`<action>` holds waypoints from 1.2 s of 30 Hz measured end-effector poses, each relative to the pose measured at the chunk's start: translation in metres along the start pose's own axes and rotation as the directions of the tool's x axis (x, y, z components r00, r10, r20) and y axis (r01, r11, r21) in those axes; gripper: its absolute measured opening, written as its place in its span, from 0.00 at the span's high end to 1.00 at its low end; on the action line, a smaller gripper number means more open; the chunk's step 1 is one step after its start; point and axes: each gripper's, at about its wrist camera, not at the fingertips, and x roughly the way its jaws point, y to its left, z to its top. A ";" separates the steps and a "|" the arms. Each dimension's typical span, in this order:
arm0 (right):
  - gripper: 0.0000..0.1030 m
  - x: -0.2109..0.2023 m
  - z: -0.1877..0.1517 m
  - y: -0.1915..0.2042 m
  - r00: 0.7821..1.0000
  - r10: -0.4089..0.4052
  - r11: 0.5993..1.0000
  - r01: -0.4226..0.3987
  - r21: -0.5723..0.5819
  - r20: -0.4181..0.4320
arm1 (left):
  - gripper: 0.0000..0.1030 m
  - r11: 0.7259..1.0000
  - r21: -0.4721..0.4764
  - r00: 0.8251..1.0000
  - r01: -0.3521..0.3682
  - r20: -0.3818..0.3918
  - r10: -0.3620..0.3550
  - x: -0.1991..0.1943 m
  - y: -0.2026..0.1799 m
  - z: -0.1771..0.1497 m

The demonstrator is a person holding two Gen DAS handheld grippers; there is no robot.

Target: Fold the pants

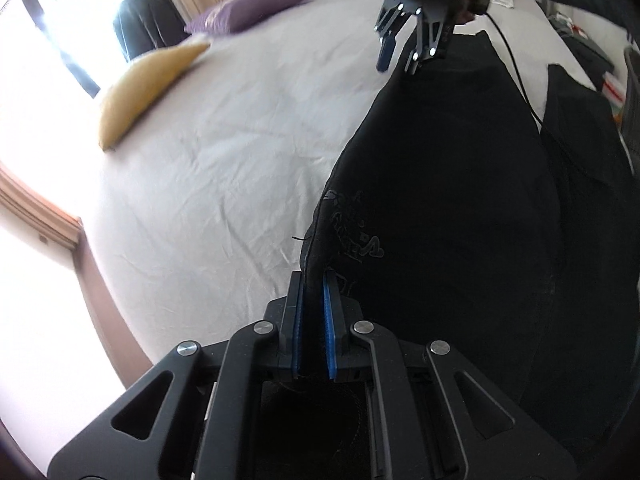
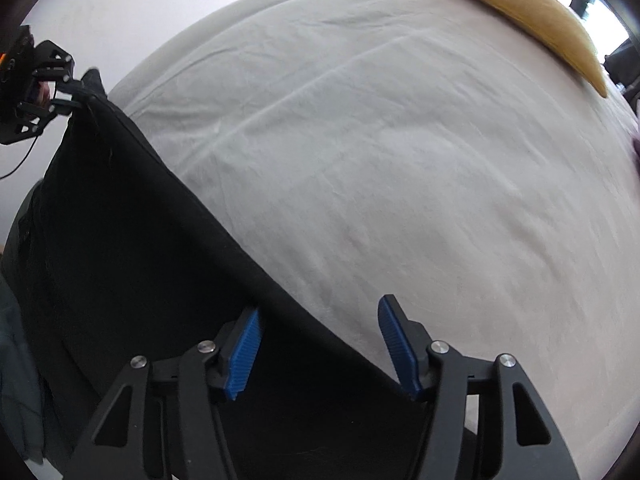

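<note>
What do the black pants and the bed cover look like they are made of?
Black pants: soft matte knit, likely cotton or fleece; they drape limply and carry a tone-on-tone embroidered emblem. Bed cover: thin white woven sheet, probably cotton, with fine creases and no sheen.

Both wrist cams sit right behind their jaws, angled steeply down at the bed (image 1: 224,152). They share the black pants (image 1: 440,208) and yellow pillow (image 2: 532,20), at 1 o'clock in the right view.
</note>
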 end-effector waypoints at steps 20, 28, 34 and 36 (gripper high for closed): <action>0.96 -0.068 -0.034 0.074 0.971 -0.237 0.963 0.238 -0.124 0.016 | 0.93 0.999 -0.033 0.996 -0.042 0.081 0.044 -0.070 -0.045 -0.008; 0.96 -0.111 -0.097 0.172 0.924 -0.364 0.921 0.376 -0.100 0.115 | 0.93 0.998 -0.040 0.993 -0.040 0.107 0.044 -0.124 -0.109 -0.031; 0.96 -0.103 -0.147 0.235 0.896 -0.412 0.909 0.417 0.003 0.168 | 0.93 0.999 -0.050 0.996 -0.014 0.086 0.018 -0.140 -0.173 -0.066; 0.96 -0.094 -0.166 0.256 0.885 -0.432 0.901 0.431 0.045 0.172 | 0.93 0.999 -0.047 0.997 -0.013 0.078 0.017 -0.140 -0.192 -0.075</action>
